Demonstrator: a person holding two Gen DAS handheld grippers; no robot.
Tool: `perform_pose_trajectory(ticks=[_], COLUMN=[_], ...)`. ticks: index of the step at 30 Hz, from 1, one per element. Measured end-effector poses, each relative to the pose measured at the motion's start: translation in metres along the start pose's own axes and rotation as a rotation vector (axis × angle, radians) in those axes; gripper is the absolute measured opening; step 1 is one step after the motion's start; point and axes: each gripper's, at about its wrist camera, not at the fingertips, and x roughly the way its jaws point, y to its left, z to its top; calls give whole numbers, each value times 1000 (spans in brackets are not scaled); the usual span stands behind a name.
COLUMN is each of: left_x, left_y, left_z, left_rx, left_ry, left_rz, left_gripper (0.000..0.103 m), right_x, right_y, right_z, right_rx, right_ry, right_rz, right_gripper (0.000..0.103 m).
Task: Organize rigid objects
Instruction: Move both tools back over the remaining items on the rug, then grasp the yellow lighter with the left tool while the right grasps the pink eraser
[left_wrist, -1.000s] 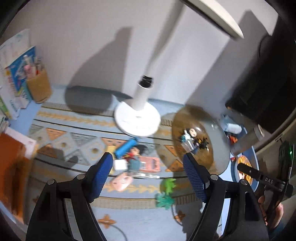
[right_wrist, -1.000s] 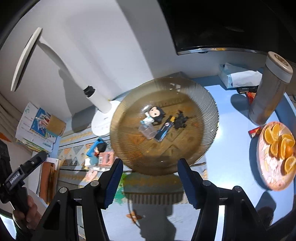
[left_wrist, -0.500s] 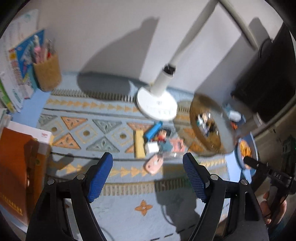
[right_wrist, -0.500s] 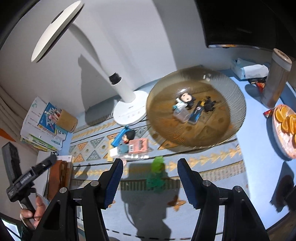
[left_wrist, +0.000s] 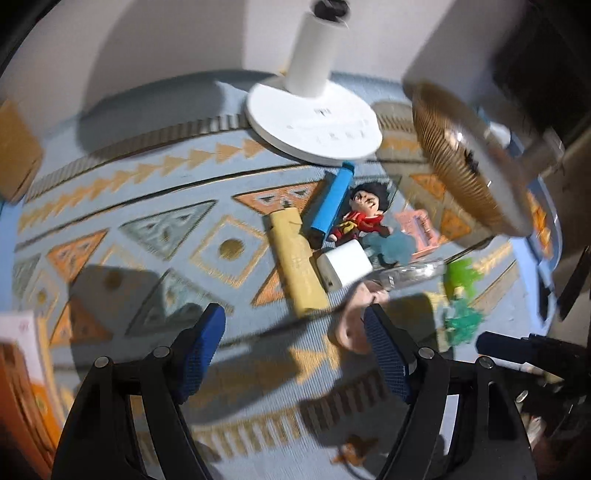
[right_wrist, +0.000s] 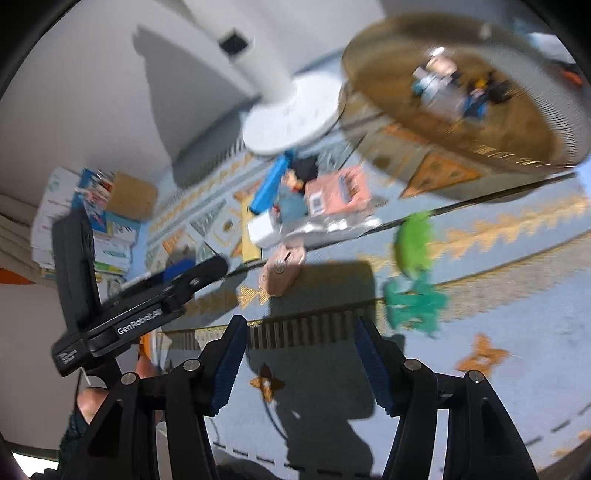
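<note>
Right gripper hangs open above the patterned mat, pink case just beyond

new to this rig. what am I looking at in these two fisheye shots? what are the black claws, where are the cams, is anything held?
No robot arm here: a person carries a handheld two-finger gripper in each hand, with a fisheye camera on each looking along its blue-padded fingers.

The left view shows the left gripper, the right view the right gripper. Both are open and hold nothing. The black device at the left of the right view is the left gripper seen from outside.

Both look down on a patterned mat with a clutter of small things: a blue bar, a figurine, a white cube, a yellow stick, a pink case and green toys. Behind are a white lamp base and an amber glass plate already holding some pieces.
</note>
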Motion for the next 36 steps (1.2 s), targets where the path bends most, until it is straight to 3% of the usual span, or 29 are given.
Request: perform_pose_trajectory(ticks=[4, 8, 10, 12, 19, 25, 28, 32, 33, 36], left_x=[24, 26, 21, 15, 10, 17, 22, 30, 30, 27], left_y=[-9, -10, -2, 9, 34, 33, 25, 7, 3, 2], left_z=[9, 6, 5, 4, 7, 20, 27, 32, 33, 28], left_rx=[99, 159, 154, 138, 134, 220, 249, 288, 296, 281], left_ry=[27, 20, 18, 16, 12, 14, 15, 1, -10, -8], left_rz=[97, 133, 110, 90, 31, 37, 23, 50, 53, 21], left_gripper=[74, 63, 50, 46, 44, 44, 44, 43, 28, 22], right_x=[30, 46, 53, 63, 80, 91, 93, 82, 78, 64], right_y=[10, 19, 24, 28, 52, 68, 73, 58, 53, 43], right_z=[15, 19, 21, 21, 30, 29, 24, 21, 20, 14], right_rx=[0, 4, -1, -7, -32, -129, -221, -246, -249, -303], right_ry=[8, 9, 24, 36, -6, -53, -50, -21, -15, 3], right_rz=[-49, -96, -104, -126, -262, -398, -448, -413, -393, -269], right_gripper=[52, 51, 51, 51, 51, 49, 40, 38, 38, 38])
